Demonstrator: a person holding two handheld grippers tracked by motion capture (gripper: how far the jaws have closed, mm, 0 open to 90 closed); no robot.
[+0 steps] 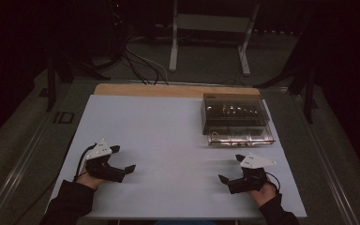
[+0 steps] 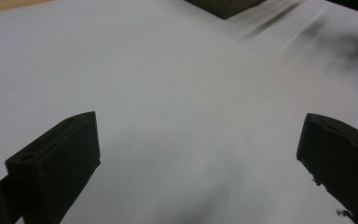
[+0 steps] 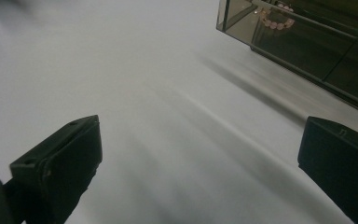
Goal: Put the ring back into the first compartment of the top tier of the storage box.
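Observation:
A smoky clear box stands at the far right of the white table, with small pale items inside and a clear tray pulled out at its front. Its corner fills the upper right of the right gripper view, and beads show inside. My left gripper rests open near the front left, jaws spread wide with nothing between them. Near the front right my right gripper is open too, holding nothing.
A wooden strip runs along the table's far edge. Beyond it stand a white frame's legs and dark cables on the floor. Metal rails flank the table on both sides.

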